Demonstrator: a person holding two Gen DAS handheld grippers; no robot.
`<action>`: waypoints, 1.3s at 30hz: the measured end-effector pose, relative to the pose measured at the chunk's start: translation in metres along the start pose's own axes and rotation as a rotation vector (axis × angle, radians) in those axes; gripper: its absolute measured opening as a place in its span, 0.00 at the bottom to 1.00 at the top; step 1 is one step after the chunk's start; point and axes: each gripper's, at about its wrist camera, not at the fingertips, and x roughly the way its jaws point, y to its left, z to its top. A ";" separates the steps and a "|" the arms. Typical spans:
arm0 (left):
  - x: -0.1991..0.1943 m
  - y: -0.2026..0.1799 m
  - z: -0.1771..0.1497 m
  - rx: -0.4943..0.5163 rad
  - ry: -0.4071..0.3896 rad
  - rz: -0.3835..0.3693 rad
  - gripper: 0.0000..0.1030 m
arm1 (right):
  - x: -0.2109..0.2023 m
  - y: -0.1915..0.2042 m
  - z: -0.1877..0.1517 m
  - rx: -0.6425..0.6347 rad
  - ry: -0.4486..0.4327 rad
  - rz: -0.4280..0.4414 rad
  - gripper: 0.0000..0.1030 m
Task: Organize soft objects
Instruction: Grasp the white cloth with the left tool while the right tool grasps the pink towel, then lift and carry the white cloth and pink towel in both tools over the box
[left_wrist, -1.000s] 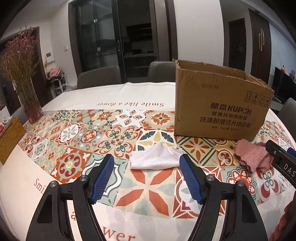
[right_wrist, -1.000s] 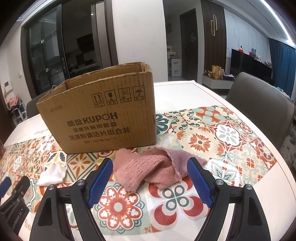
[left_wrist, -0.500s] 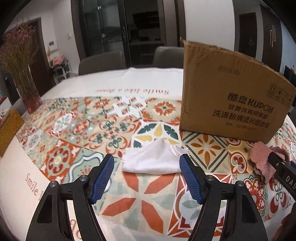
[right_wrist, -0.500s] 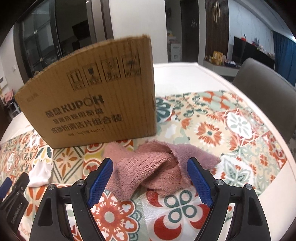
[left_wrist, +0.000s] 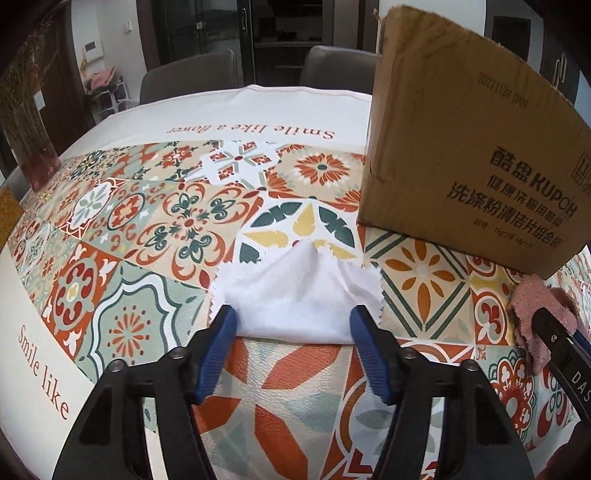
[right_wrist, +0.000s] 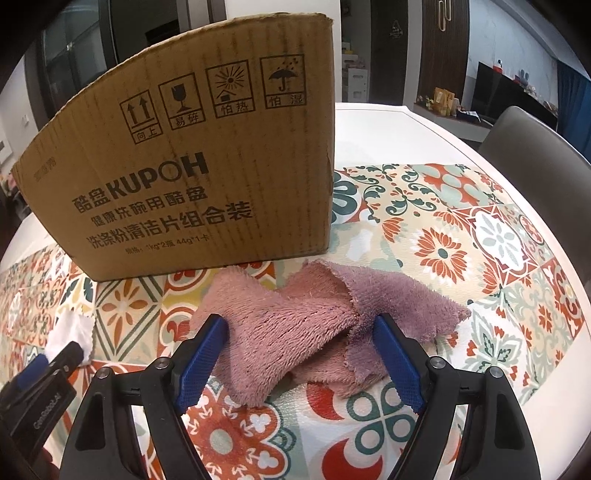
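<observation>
Both grippers' fingers wide: left (left_wrist: 293, 328) straddles white cloth (left_wrist: 295, 299), right (right_wrist: 301, 338) straddles pink towel (right_wrist: 291, 321).

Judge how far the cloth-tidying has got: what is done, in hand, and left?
Done: nothing visibly; the cardboard box interior is hidden. In hand: left claw open around the white cloth, right claw open around the pink towel. Left: gripping and moving both.

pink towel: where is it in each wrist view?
Left wrist: pink towel at the far right edge, partly hidden by the right hand-held gripper's finger.
Right wrist: pink towel centre frame, between the open fingers of the right hand-held gripper.
Shared landmark: the cardboard box, just behind the towel in both views.
</observation>
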 end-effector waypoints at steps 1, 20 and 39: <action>0.001 0.000 0.000 0.002 -0.001 -0.002 0.56 | 0.000 0.000 0.000 -0.001 0.002 -0.001 0.78; -0.014 -0.008 -0.003 0.072 -0.034 -0.111 0.09 | -0.010 -0.010 0.004 0.011 0.005 0.042 0.24; -0.076 0.002 -0.002 0.101 -0.129 -0.190 0.08 | -0.067 -0.004 0.006 -0.007 -0.083 0.118 0.23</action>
